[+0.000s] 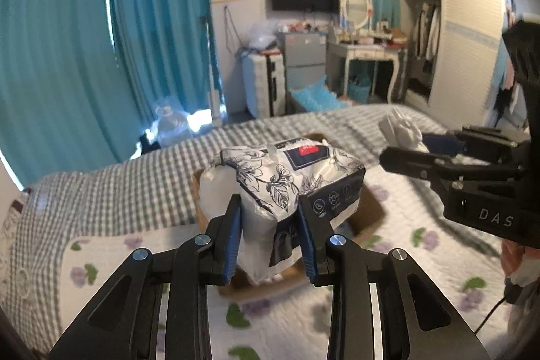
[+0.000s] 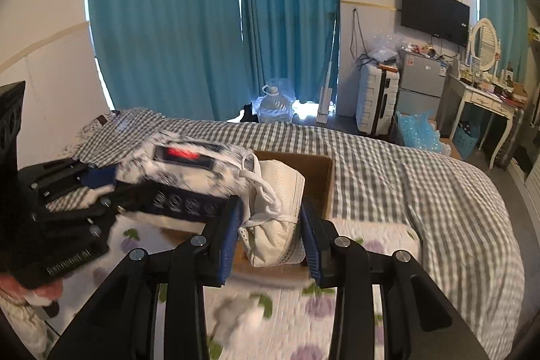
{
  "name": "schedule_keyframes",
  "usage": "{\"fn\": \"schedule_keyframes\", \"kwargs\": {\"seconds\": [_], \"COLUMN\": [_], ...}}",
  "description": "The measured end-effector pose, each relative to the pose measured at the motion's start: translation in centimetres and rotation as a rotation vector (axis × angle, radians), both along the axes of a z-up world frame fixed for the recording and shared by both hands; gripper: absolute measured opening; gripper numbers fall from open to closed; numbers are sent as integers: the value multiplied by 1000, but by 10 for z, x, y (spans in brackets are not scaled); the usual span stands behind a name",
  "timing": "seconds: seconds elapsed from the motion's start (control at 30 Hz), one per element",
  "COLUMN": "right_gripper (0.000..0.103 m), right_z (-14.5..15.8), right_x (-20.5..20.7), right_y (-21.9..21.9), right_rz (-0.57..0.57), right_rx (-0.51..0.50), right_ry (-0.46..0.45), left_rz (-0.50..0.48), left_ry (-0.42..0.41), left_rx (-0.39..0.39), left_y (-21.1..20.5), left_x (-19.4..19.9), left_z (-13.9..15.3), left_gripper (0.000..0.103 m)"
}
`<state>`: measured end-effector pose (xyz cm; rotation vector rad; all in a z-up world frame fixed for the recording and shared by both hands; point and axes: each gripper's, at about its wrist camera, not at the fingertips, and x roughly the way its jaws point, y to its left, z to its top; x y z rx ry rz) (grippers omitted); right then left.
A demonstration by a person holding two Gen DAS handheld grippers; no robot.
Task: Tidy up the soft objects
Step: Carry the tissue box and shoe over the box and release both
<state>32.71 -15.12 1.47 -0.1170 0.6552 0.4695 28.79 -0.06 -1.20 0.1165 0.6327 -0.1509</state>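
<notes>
Left wrist view, frame center: left gripper [image 1: 270,225] clamps the floral plastic package [image 1: 287,177] over the cardboard box [image 1: 368,211]. Right wrist view, center: right gripper [image 2: 270,226] clamps a white sneaker [image 2: 276,218].

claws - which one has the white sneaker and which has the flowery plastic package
The right claw is clamped on the white sneaker. The left claw grips the floral-print plastic package. Both items are held above the cardboard box on the bed.

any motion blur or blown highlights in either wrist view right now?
Left wrist view: packaged bedding bag fairly sharp between the left gripper; window gap low in the curtains blown out. Right wrist view: the bag and the other gripper smear with motion blur, while the white sneaker in the right gripper stays crisp.
</notes>
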Motion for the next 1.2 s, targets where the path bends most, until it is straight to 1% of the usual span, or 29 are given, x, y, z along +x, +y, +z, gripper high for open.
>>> {"fn": "schedule_keyframes", "kwargs": {"seconds": [0.1, 0.13, 0.2, 0.23, 0.27, 0.3, 0.33, 0.37, 0.47, 0.6, 0.73, 0.83, 0.9, 0.93, 0.97, 1.0, 1.07, 1.13, 1.2], "right_gripper": [35, 35, 35, 38, 51, 61, 74, 74, 74, 76, 79, 81, 83, 83, 84, 85, 89, 90, 91], "right_z": [-26, -36, -50, -57, -63, -65, -66, -65, -59, -33, 6, 43, 61, 71, 79, 88, 96, 100, 98], "right_x": [37, 49, 66, 72, 78, 81, 82, 83, 82, 64, 31, -8, -30, -43, -55, -69, -88, -105, -119], "right_y": [11, 13, 14, 16, 17, 17, 15, 12, 5, -6, -16, -22, -25, -27, -29, -31, -33, -34, -34], "right_rz": [-2, -4, 3, 7, 10, 6, 0, -6, -17, -55, -69, -69, -65, -63, -61, -58, -56, -47, -37], "right_rx": [4, 9, 18, 18, 13, 12, 21, 43, 80, 70, 58, 30, 15, 11, 8, 3, -3, -11, -25], "right_ry": [36, 51, 70, 73, 73, 65, 51, 40, 43, -1, -36, -87, -110, -125, -137, -151, -164, -172, -170], "left_rz": [-15, -23, -47, -43, -19, 0, 11, 14, 45, 65, 68, 59, 56, 59, 65, 71, 83, 90, 95], "left_ry": [15, 6, -21, -31, -47, -65, -90, -101, -98, -117, -156, -223, -260, -284, -306, -329, -349, -351, -350], "left_rx": [27, 36, 59, 69, 88, 100, 106, 105, 111, 71, 33, -7, -29, -38, -43, -45, -47, -55, -68], "left_y": [-2, -2, -6, -8, -9, -9, -9, -8, -4, 5, 7, 7, 7, 6, 7, 6, 6, 7, 9], "left_x": [29, 34, 41, 44, 47, 49, 49, 49, 50, 32, 0, -36, -59, -73, -85, -96, -115, -128, -140], "left_z": [-28, -36, -49, -53, -57, -58, -59, -59, -56, -35, 4, 44, 64, 76, 84, 91, 100, 104, 100], "left_gripper": [32, 37, 42, 49, 63, 66, 67, 67, 67, 67, 67, 67, 68, 75, 78, 78, 78, 78, 78]}}
